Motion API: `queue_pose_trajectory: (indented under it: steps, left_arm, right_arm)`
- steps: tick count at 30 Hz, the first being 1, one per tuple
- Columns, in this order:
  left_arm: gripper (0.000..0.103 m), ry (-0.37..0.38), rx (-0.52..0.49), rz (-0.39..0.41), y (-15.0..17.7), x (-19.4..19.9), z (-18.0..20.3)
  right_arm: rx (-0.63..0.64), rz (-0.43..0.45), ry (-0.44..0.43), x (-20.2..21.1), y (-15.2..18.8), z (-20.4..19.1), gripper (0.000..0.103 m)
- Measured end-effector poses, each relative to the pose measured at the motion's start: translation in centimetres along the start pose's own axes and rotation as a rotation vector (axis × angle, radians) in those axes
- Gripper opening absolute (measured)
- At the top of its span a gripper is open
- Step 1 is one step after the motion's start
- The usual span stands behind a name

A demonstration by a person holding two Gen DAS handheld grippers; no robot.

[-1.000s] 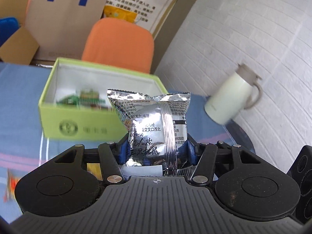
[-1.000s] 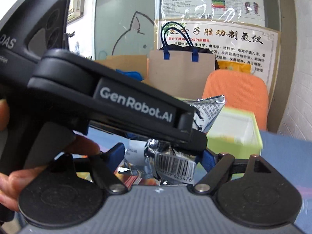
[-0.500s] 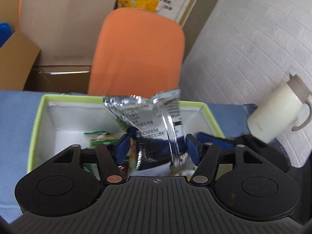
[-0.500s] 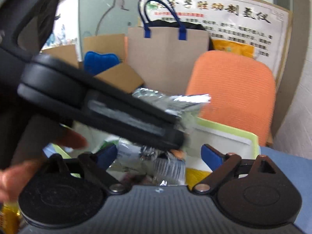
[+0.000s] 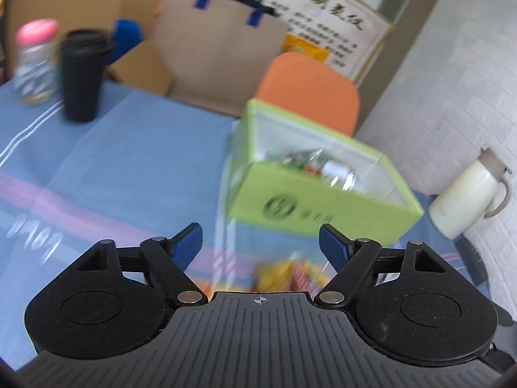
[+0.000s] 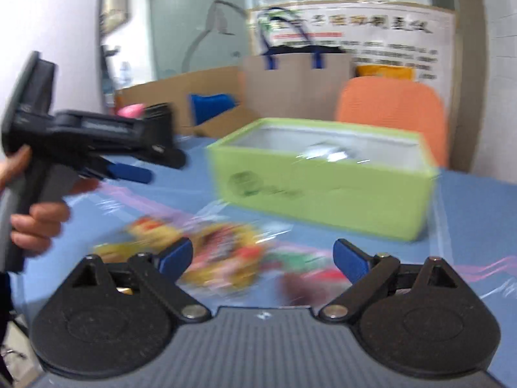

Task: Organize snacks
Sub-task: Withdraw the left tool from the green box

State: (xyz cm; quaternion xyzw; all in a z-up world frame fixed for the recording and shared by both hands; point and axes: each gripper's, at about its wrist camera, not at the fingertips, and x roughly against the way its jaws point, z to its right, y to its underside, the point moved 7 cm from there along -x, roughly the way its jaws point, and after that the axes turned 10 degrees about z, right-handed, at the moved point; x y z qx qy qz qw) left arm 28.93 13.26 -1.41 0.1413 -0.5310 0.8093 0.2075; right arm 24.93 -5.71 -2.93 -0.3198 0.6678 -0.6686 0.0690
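Lime-green cardboard, the box (image 5: 326, 207) sits far right on the blue tablecloth (image 5: 129, 161) with foil packets (image 5: 318, 163) inside, while loose snacks (image 6: 223, 255) lie near, in front of it. Both the left gripper (image 5: 260, 242) and right gripper (image 6: 263, 257) are spread apart, holding nothing. A hasty pinch at those overlapping slick wrappers could likely catch two, or slip off.

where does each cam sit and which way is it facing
Left wrist: sits on the left gripper, looking forward and down across the blue tablecloth at the green box; its two open fingers show.
Right wrist: sits on the right gripper, looking over loose snack packets toward the green box; its open fingers show, plus the left gripper held in the person's hand.
Shared: green box, orange chair, paper bag.
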Motion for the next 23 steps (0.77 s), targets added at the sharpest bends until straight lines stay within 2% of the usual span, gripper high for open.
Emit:
queue_pose_trajectory:
  steps: [3, 6, 10, 12, 13, 17, 20, 23]
  left_arm:
    - [0.064, -0.038, 0.074, -0.013, 2.2, 3.1, -2.6]
    - [0.064, -0.002, 0.149, -0.073, 4.4, 4.5, -4.1]
    - [0.066, 0.007, 0.168, -0.122, 6.0, 5.2, -5.0]
    - [0.070, 0.011, 0.174, -0.128, 6.2, 4.9, -4.9]
    - [0.069, 0.009, 0.163, -0.126, 6.3, 4.8, -4.9]
    - [0.068, 0.011, 0.138, -0.143, 6.9, 4.3, -4.5]
    - [0.063, 0.074, 0.153, -0.167, 7.5, 4.1, -3.8]
    - [0.063, 0.125, 0.111, -0.174, 8.1, 3.5, -2.0]
  right_arm:
    - [0.007, -0.039, -0.108, -0.8, 2.2, -5.3, 0.094]
    - [-0.014, -0.089, -0.165, -2.4, 3.8, -8.3, 0.094]
    - [0.061, -0.123, -0.148, -4.9, 4.4, -10.3, 0.094]
    - [0.079, -0.145, -0.133, -5.7, 4.7, -10.7, 0.094]
    - [0.086, -0.160, -0.136, -5.8, 4.9, -10.9, 0.094]
    - [0.118, -0.164, -0.137, -4.4, 5.5, -11.8, 0.094]
    - [0.116, -0.162, -0.109, -2.8, 6.0, -11.2, 0.094]
    - [0.077, -0.162, -0.105, -0.7, 6.6, -10.3, 0.094]
